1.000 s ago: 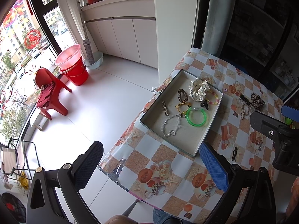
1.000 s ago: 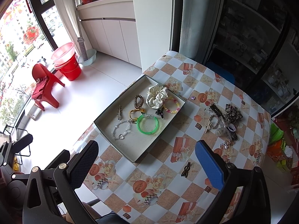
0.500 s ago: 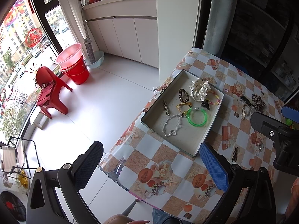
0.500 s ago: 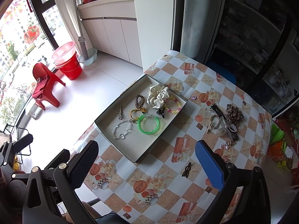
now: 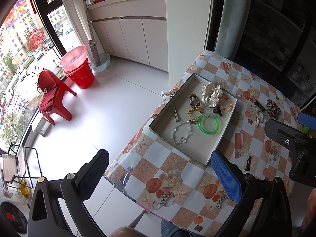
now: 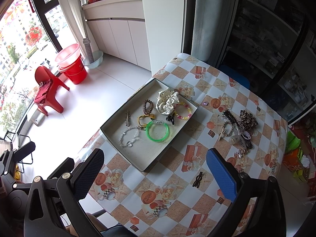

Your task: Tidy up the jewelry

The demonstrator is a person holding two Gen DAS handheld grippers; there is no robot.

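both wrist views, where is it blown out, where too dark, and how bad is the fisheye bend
Left wrist view: the window at left is overexposed, the shelving at upper right is nearly black, and the tray is evenly lit. Right wrist view: the same bright window and dim shelves; straight cabinet edges bow, and dark vignette fills the corners.
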